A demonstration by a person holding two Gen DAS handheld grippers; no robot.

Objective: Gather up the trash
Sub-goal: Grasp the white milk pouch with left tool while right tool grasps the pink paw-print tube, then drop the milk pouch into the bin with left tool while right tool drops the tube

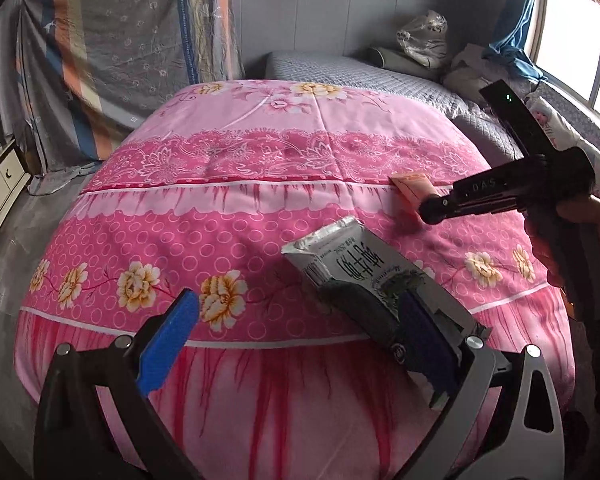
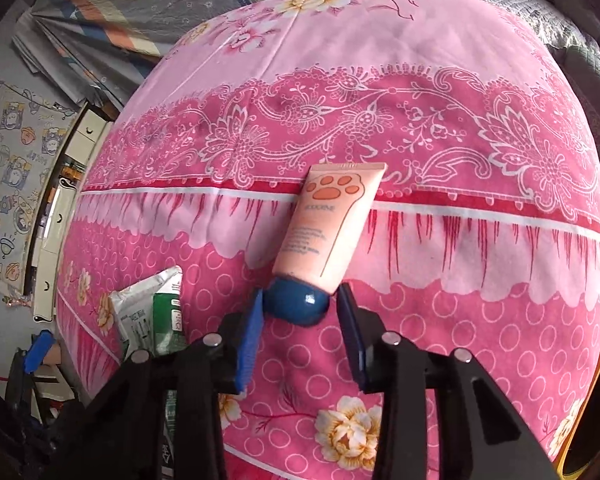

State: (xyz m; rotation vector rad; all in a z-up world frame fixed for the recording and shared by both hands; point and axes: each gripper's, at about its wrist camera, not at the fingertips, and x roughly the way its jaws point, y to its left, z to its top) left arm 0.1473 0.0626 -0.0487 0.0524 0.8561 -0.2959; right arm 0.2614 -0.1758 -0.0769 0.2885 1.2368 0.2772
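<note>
A grey and white milk carton (image 1: 360, 268) lies on the pink flowered quilt (image 1: 236, 208). My left gripper (image 1: 300, 320) is open; its right finger rests against the carton's near end and its left finger stands well apart. The carton also shows in the right wrist view (image 2: 152, 312). A peach tube with a paw print and a blue cap (image 2: 328, 220) lies on the quilt. My right gripper (image 2: 300, 304) is open, with its fingers on either side of the blue cap (image 2: 296, 304). In the left wrist view the right gripper (image 1: 432, 210) hides most of the tube (image 1: 410, 186).
A grey mattress (image 1: 340, 68) lies behind the quilt with a plastic bag (image 1: 424, 38) and bundled cloth by the window at right. Hanging sheets (image 1: 132, 40) cover the back wall. A cabinet (image 1: 4, 176) stands at far left beside the grey floor.
</note>
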